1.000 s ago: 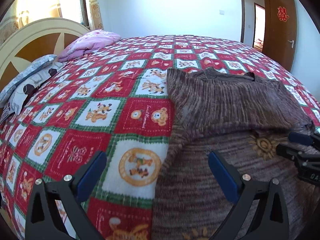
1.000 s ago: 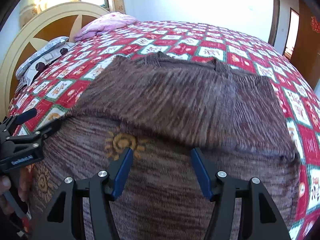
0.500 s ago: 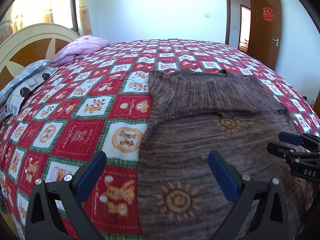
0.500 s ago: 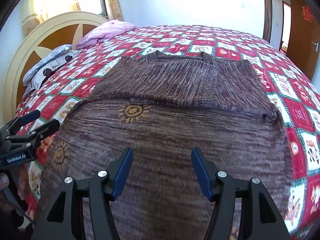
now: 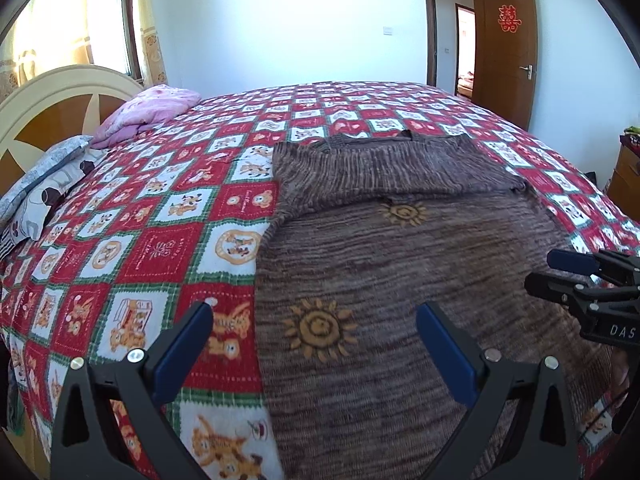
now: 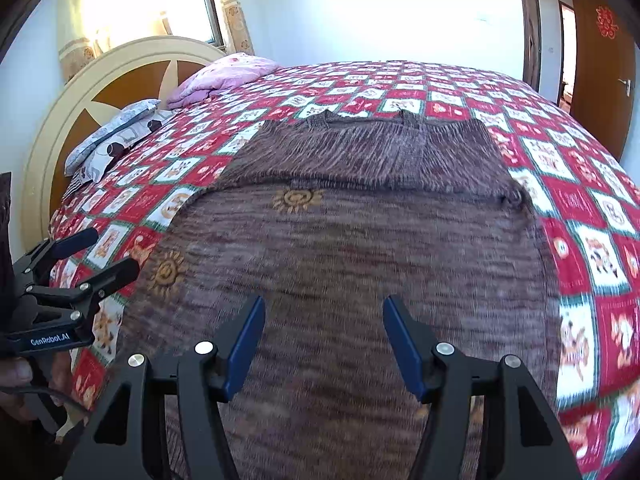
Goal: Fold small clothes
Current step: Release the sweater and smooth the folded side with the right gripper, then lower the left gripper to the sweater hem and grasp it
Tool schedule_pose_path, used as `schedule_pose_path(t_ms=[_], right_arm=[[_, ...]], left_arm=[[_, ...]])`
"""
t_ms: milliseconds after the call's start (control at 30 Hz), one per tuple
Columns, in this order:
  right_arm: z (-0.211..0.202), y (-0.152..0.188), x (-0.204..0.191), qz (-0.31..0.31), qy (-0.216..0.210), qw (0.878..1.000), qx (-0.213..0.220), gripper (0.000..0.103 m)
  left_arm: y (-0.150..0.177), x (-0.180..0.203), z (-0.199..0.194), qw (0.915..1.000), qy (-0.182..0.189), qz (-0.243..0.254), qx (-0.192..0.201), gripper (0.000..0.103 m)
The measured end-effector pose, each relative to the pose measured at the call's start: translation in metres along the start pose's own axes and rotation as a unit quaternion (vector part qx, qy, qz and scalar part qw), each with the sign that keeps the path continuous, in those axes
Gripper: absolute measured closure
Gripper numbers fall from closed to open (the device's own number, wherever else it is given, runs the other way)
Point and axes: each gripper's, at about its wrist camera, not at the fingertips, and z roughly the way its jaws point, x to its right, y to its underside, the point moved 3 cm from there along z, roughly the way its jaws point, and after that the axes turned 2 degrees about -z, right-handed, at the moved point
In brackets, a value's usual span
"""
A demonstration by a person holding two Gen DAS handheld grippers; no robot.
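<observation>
Sweater, brown knit with orange sun motifs, lies flat on the bed over the red-and-white checked bedspread, its collar at the far end and its hem at the near edge. Its far portion appears already laid over the body, forming a cross seam just beyond the far sun motif. The fabric looks soft, limp and moderately thick; expect it to drape, stretch and drag on the bedspread rather than slide freely, and to hold no shape unsupported. The left gripper hovers over the near left edge with its jaws open and empty. The right gripper hovers over the near middle, jaws likewise apart with nothing between them. Recommended hold points are the two near hem corners, pinching both layers close to the edge so the knit lifts evenly.
</observation>
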Motion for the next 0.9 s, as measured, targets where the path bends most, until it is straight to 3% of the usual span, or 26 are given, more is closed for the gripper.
schedule_pose_path(t_ms=[500, 900], right_arm=[[-0.046, 0.033, 0.01, 0.006, 0.018, 1.0, 0.006, 0.04], [-0.081, 0.08, 0.017, 0.009, 0.051, 0.999, 0.01, 0.04]], left_arm=[[0.037, -0.002, -0.031, 0.9994, 0.014, 0.007, -0.03, 0.0], [0.089, -0.016, -0.039, 0.9921, 0.051, -0.031, -0.11, 0.002]])
